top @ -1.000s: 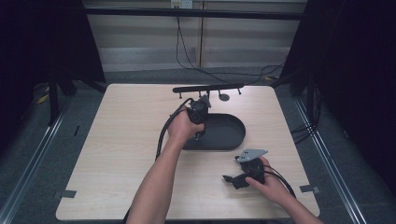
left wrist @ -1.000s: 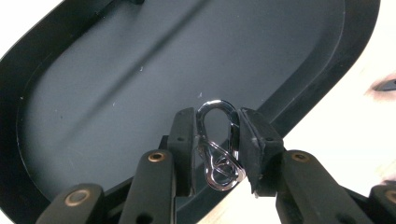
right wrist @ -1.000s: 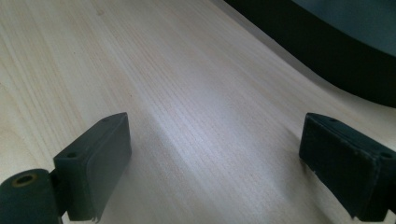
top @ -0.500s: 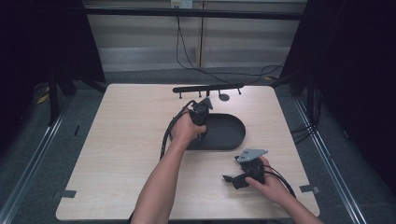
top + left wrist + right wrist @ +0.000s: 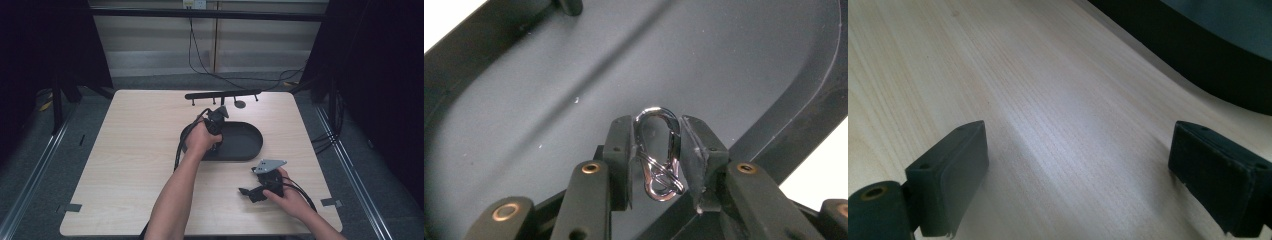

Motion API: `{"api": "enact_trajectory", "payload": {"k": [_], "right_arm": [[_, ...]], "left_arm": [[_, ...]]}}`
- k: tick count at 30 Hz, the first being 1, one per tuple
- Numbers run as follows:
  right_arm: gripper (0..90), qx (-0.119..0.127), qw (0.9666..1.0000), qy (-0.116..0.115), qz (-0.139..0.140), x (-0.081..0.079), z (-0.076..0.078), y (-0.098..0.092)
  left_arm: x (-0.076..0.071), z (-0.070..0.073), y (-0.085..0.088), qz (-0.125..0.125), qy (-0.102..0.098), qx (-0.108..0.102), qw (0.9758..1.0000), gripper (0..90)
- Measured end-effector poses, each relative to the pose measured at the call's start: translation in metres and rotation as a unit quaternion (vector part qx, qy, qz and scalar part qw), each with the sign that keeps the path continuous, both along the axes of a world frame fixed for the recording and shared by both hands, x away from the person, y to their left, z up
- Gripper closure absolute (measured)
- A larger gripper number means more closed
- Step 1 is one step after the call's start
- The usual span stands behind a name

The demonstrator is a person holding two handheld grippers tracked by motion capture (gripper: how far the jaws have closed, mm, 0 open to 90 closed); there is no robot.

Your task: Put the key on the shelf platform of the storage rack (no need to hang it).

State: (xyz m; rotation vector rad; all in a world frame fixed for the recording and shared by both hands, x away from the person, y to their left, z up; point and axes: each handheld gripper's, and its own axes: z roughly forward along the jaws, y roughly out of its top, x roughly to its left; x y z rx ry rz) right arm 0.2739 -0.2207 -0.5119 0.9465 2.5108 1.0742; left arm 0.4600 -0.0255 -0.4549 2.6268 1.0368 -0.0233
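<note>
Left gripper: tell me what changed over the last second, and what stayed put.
The left gripper has come down slightly toward the floor of the black tray, its jaws shut on the metal carabiner clip throughout. Nothing was taken hold of or let go. The right gripper stayed resting on the table, jaws open; the tray and the black rack did not move.

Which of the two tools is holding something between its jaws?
The left tool, over the dark oval tray: its jaws pinch a silver metal clip. The right tool rests on the wooden table, its jaws wide apart and empty.
</note>
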Motion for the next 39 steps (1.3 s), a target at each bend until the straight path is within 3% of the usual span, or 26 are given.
{"api": "enact_trajectory", "payload": {"k": [13, 14, 16, 23, 31, 39], "right_arm": [[8.9, 0.0, 1.0, 0.0, 0.0, 0.0, 0.0, 0.0], [8.8, 0.0, 1.0, 0.0, 0.0, 0.0, 0.0, 0.0], [8.8, 0.0, 1.0, 0.0, 0.0, 0.0, 0.0, 0.0], [8.8, 0.0, 1.0, 0.0, 0.0, 0.0, 0.0, 0.0], [8.8, 0.0, 1.0, 0.0, 0.0, 0.0, 0.0, 0.0], [8.9, 0.0, 1.0, 0.0, 0.0, 0.0, 0.0, 0.0]], "left_arm": [[0.003, -0.006, -0.003, 0.007, -0.015, 0.001, 0.9999, 67.0], [0.003, -0.006, -0.003, 0.007, -0.024, -0.003, 0.9997, 71.5], [0.003, -0.004, -0.002, 0.009, -0.025, -0.011, 0.9996, 71.4], [0.002, -0.001, -0.001, 0.008, -0.038, 0.001, 0.9992, 59.2], [-0.004, 0.004, -0.001, 0.007, -0.039, -0.014, 0.9991, 53.4], [-0.006, 0.008, 0.002, 0.009, -0.044, -0.016, 0.9989, 49.3]]}}
